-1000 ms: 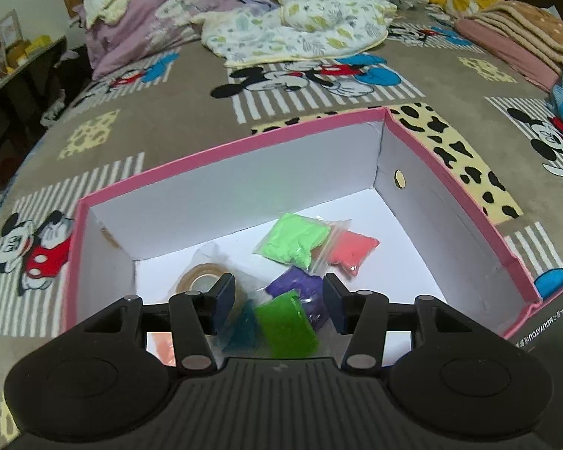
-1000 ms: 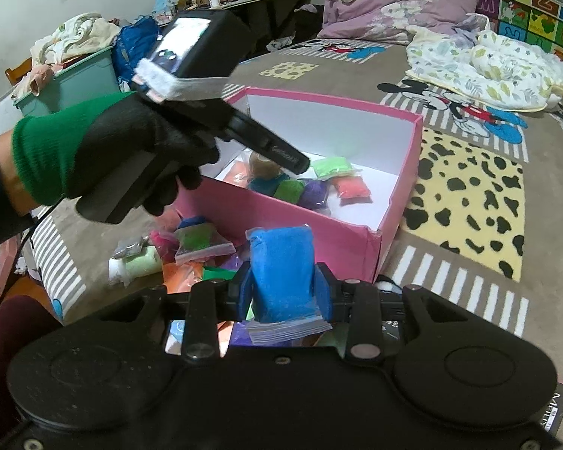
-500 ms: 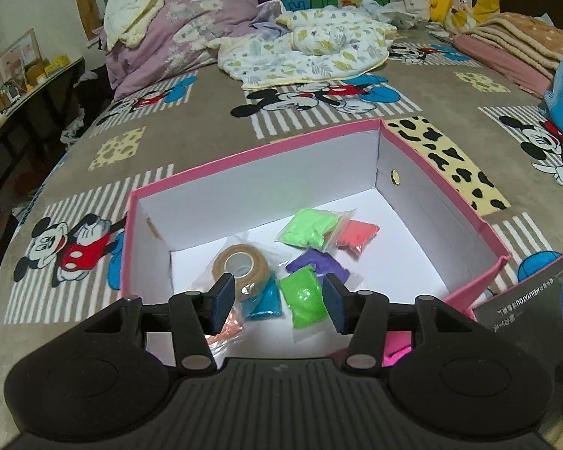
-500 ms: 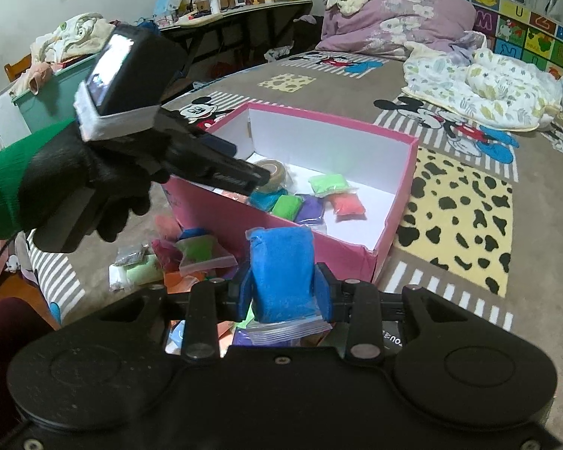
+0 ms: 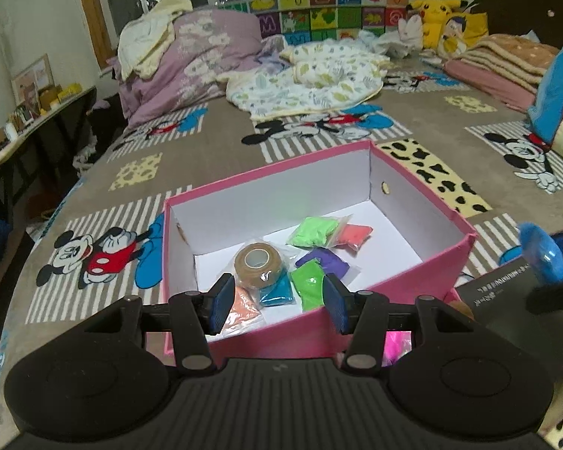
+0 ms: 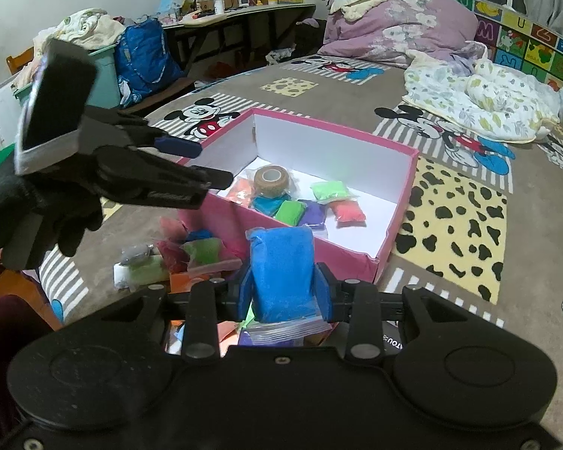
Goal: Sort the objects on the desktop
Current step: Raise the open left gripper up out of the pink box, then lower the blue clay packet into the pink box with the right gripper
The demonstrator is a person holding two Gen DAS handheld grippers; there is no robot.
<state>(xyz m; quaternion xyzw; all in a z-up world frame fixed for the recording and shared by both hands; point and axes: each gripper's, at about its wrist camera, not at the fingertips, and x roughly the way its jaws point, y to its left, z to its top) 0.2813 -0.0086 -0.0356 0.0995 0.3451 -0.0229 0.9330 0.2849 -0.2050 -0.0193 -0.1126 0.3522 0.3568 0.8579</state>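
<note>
A soft, light blue clay bag is gripped across its middle by the right gripper, near the pink box; it will deform, so mid-body holds suit. The left gripper is held open, empty. Loose bags lie left; the near wall must be cleared.

Bed covered by a brown cartoon-mouse blanket, with things lying on it

A pink box with white inner walls is set on the blanket; just beside its near wall a loose heap of coloured bags is seen, next to a black booklet. Farther back, a leaf-printed quilt and a purple floral duvet are bunched up, folded blankets are stacked at the right, and yellow plush toys are propped at the far edge.
</note>
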